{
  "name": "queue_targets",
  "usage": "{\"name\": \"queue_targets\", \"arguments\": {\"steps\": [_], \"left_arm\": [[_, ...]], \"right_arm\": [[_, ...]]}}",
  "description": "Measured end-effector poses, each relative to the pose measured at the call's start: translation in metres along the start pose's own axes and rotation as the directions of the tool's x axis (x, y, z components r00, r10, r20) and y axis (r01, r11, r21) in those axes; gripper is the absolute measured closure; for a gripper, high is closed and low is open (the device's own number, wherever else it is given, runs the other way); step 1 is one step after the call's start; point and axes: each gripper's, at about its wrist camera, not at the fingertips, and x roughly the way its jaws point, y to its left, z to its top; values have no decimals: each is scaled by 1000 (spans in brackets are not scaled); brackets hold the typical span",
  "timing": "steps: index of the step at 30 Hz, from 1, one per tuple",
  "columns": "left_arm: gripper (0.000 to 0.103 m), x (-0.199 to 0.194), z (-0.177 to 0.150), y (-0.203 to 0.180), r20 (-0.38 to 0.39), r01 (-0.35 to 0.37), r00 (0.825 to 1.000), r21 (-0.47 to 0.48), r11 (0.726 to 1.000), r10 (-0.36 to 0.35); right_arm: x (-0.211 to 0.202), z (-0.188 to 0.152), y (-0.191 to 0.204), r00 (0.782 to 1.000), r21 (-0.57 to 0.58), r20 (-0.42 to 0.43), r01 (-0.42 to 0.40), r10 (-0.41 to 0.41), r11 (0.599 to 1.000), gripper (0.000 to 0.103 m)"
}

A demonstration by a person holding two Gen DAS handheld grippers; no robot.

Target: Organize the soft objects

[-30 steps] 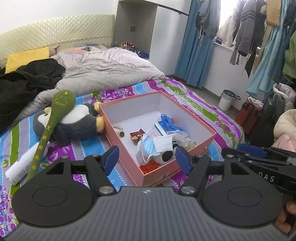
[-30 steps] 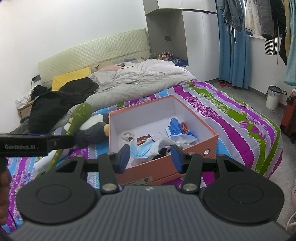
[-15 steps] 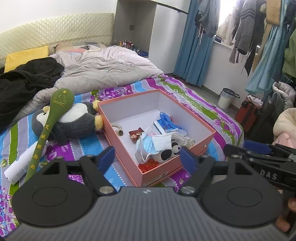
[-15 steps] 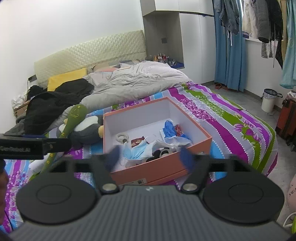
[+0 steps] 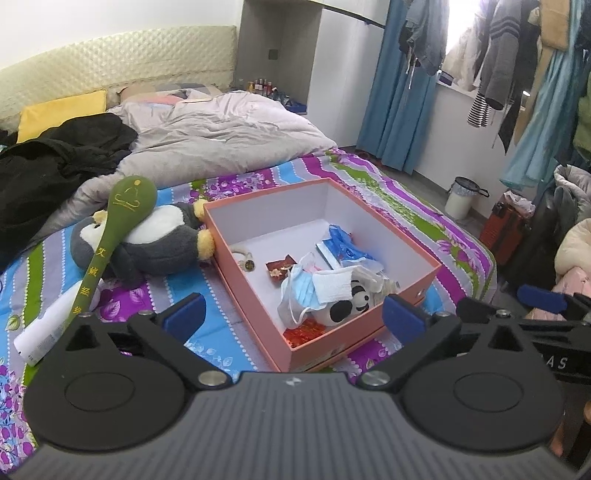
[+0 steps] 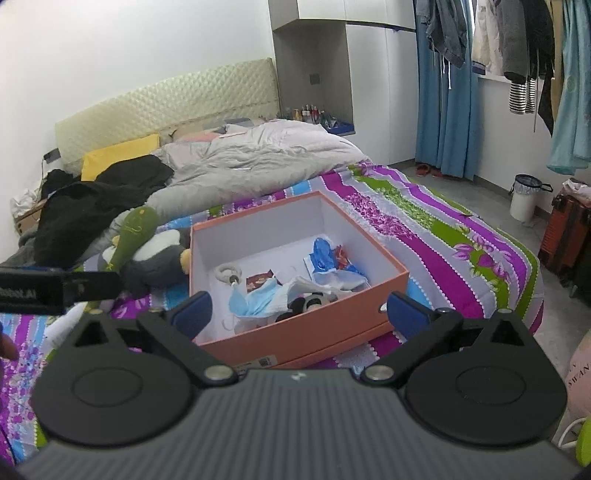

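Daylight enters from the window (image 5: pixel 452 35) at upper right, blown out to white glare behind the hanging clothes (image 5: pixel 495 62). Room evenly bright, shadows soft. Strong fisheye bending at edges; both views sharp, corners dark.

penguin plush (image 5: pixel 155 240) lies beside open pink box (image 5: pixel 255 295).

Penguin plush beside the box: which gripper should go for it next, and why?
Probably the left gripper: ease it toward the penguin plush, first clearing the green spoon-shaped toy lying across it. Both grippers' jaws have just been opening and hold nothing; the plush lies outside the orange box, against its left wall.
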Motion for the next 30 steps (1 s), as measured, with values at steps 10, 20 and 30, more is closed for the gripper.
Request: {"name": "queue_targets", "arguments": {"steps": [10,20,30], "left_arm": [[0,0,0,0,-14,-3,1000,-6,1000,3],[0,-1,4,3,-15,-5,1000,-25,1000,4],[0,-2,5,3,-20,-5,1000,-27,1000,4]], "right_arm": [[2,-1,-3,1000,10,-6,9,-9,1000,0],[6,-3,-3,1000,15,-10,8,-8,1000,0],[6,-3,-5,1000,24,-13,13,-13,1000,0]]}}
